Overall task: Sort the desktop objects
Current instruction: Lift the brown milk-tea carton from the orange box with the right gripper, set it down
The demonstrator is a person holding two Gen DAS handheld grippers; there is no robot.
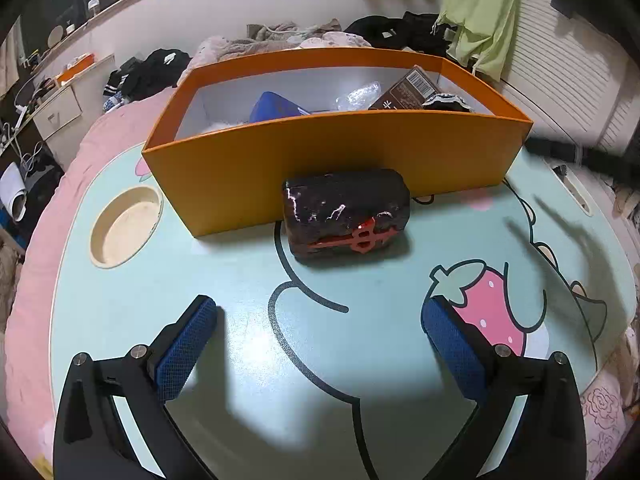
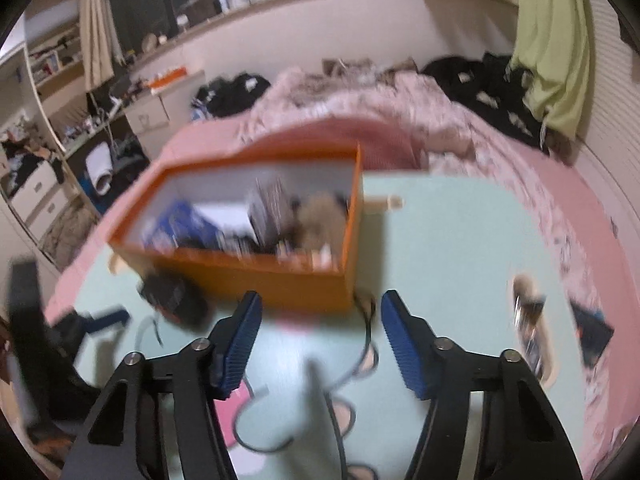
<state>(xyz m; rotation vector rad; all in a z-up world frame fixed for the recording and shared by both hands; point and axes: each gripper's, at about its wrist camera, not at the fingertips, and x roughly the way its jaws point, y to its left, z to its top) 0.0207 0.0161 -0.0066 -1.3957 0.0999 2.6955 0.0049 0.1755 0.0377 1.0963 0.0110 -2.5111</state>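
A black wrapped block with a red emblem [image 1: 347, 215] lies on the mint cartoon table [image 1: 240, 360], right against the front wall of an orange box [image 1: 340, 152]. My left gripper [image 1: 318, 312] stands wide open a little short of the block, nothing between its blue pads [image 1: 188, 344]. The box holds a blue item [image 1: 276, 107], a brown carton [image 1: 412, 90] and clear plastic. In the blurred right wrist view my right gripper [image 2: 320, 314] hangs above the table with its jaws apart and empty, before the orange box [image 2: 256, 276]. The black block [image 2: 176, 300] lies at the left.
A round cup recess [image 1: 126, 226] is sunk into the table's left side. Small items [image 2: 528, 320] and a dark packet [image 2: 592, 332] lie at the table's right edge. A pink quilt [image 1: 36, 248] and piled clothes [image 1: 400, 30] surround the table. A dark bar [image 1: 580, 156] crosses the right.
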